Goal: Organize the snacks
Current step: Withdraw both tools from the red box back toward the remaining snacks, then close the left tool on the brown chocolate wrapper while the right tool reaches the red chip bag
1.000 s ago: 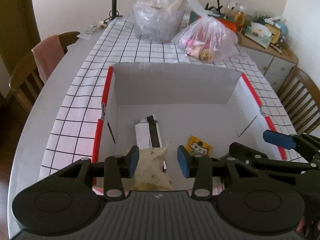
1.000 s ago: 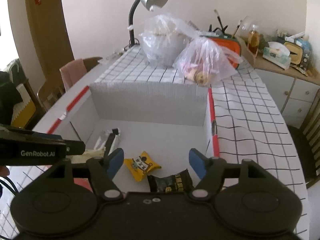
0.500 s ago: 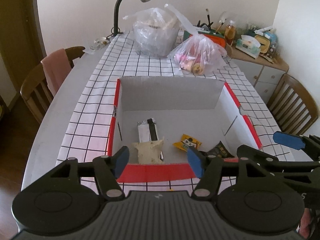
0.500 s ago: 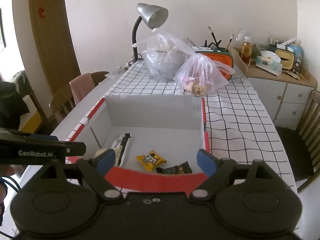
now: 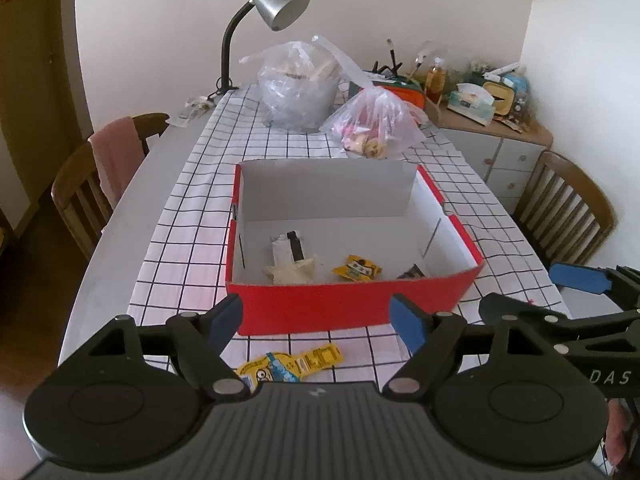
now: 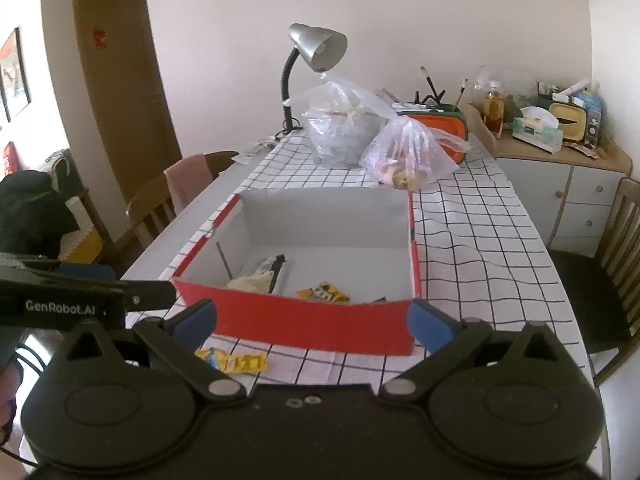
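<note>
red box point(image 5: 352, 306) is sitting past both grippers. left gripper point(image 5: 316, 322) and right gripper point(image 6: 312, 322) are opening, nothing between. only left view is showing the black snack point(image 5: 412, 271).

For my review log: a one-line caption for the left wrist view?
Left gripper, jaws opening and empty, facing red box of snacks; yellow packet outside.

The table point(image 5: 120, 224) bears a checked cloth point(image 5: 192, 216), red box point(image 5: 352, 304) and yellow packet point(image 5: 292, 364).
</note>
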The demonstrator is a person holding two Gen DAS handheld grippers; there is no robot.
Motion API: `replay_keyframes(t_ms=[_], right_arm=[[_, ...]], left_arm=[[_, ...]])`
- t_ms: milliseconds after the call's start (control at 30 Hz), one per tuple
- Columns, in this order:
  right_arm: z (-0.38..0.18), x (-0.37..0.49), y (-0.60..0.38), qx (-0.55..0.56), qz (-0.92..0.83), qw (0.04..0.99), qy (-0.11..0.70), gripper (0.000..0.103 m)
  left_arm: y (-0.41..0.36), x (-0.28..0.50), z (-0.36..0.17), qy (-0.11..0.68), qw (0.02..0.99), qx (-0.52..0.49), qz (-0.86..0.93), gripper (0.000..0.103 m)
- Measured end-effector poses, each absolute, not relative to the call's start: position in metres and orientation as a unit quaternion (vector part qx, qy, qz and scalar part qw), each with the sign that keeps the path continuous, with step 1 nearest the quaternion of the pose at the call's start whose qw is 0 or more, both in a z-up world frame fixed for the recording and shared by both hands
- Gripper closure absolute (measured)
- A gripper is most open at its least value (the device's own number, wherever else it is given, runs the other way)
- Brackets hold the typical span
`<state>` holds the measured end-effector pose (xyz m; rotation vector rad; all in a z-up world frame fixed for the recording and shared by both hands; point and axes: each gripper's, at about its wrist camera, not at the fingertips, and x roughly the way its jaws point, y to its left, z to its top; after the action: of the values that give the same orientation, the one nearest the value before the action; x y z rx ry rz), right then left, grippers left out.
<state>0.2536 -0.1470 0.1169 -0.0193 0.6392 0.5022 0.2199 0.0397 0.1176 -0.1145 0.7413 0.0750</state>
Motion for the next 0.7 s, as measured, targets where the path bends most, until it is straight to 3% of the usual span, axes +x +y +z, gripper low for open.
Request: replay_keyframes(t_ms=[333,700], right_arm=[[0.102,0.213,-0.154,-0.020,0.274,0.906,0.322,0.000],[0.048,0.163,-0.152,-0.030,0.282,0.878,0.385,0.000]], left_arm=[[0.044,0.182,0.112,0.347,0.934,-0.081,0.020,0.011],[0.057,0.141,0.069,0.381,0.922,-0.070,0.011,0.003]])
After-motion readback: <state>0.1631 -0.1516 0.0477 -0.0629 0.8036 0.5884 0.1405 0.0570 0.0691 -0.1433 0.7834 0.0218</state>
